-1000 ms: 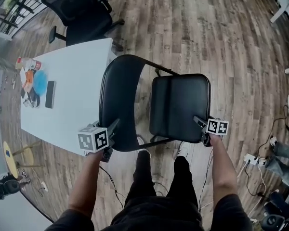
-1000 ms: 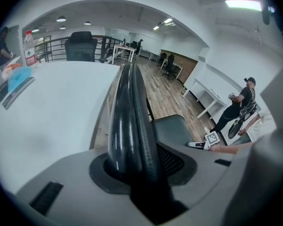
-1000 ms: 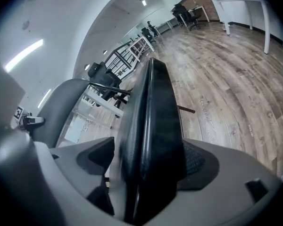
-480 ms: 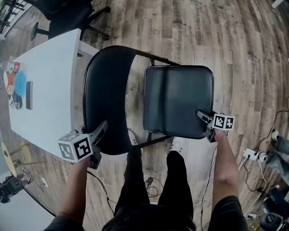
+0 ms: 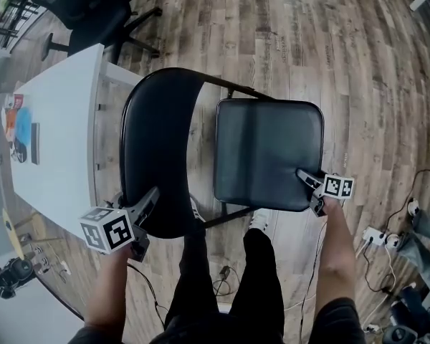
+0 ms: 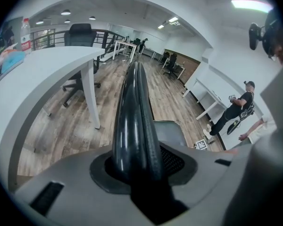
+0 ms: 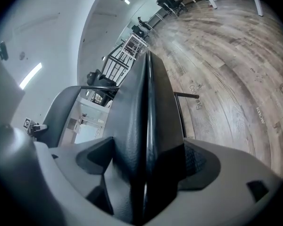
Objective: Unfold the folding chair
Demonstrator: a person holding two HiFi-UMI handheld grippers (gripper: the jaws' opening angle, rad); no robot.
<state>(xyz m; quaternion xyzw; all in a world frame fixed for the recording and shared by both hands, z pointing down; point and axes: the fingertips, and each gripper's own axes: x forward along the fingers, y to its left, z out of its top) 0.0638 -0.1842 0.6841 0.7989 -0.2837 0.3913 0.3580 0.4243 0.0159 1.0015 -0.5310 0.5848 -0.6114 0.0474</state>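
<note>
Two grippers are holding one folding chair (image 5: 269, 131), which is standing on the wooden floor (image 5: 322, 41) just beside a white table (image 5: 57, 135).

Head view: the left gripper (image 5: 149, 213) is gripping the near edge of the curved backrest (image 5: 156, 142). The right gripper (image 5: 308, 190) is clamping the near right corner of the padded seat (image 5: 272, 174). Seat and backrest are lying well apart, so the chair is looking nearly open. Only this view is showing both holds together, along with the legs (image 5: 229, 285) of the person standing behind the chair.

Left gripper view: the jaws are sitting fairly narrow around the backrest rim, which is filling the gap between them, though they have just been opening a little. This view is also taking in a distant person (image 6: 233, 109) that the other views are missing.

Right gripper view: the jaws are pressing on the seat's edge, with padding and pan sandwiched between them. A thin frame tube (image 7: 181, 95) is running out behind the seat, hard to trace from above.

Judging by its look, the chair is likely handling as stiff and moderately heavy, with smooth padding that may be slipping under the pads. The rigid rims are probably offering the surest hold, kept away from the pinching hinges.
</note>
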